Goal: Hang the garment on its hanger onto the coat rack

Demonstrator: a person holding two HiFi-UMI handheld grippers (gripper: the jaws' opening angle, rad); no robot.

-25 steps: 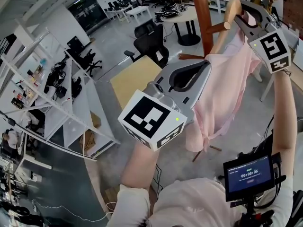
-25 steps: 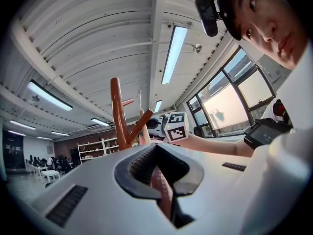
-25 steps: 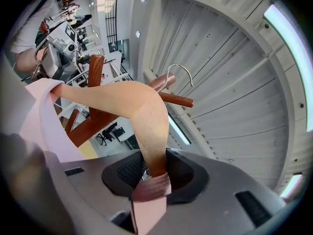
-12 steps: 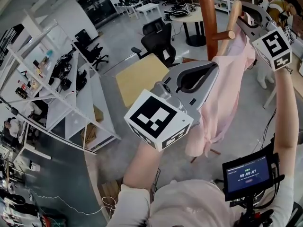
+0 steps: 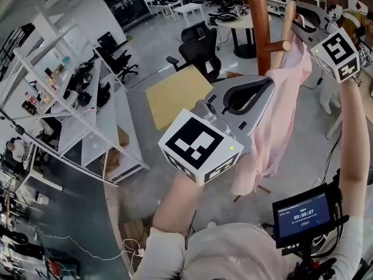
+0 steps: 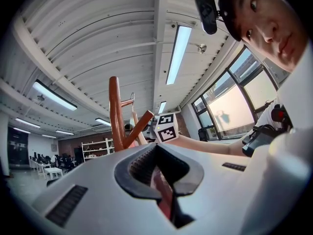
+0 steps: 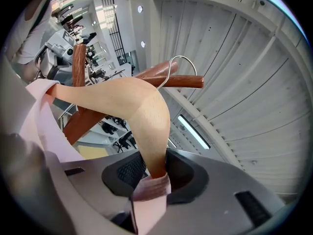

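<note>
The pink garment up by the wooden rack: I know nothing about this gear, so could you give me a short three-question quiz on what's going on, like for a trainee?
1. True or false: the right gripper is shut on one end of the wooden hanger.
2. What colour is the garment? A pink, B blue, C green.
3. Fill in: the left gripper is pinching a fold of the ___.

Key: 1 true; 2 A; 3 garment.
</note>
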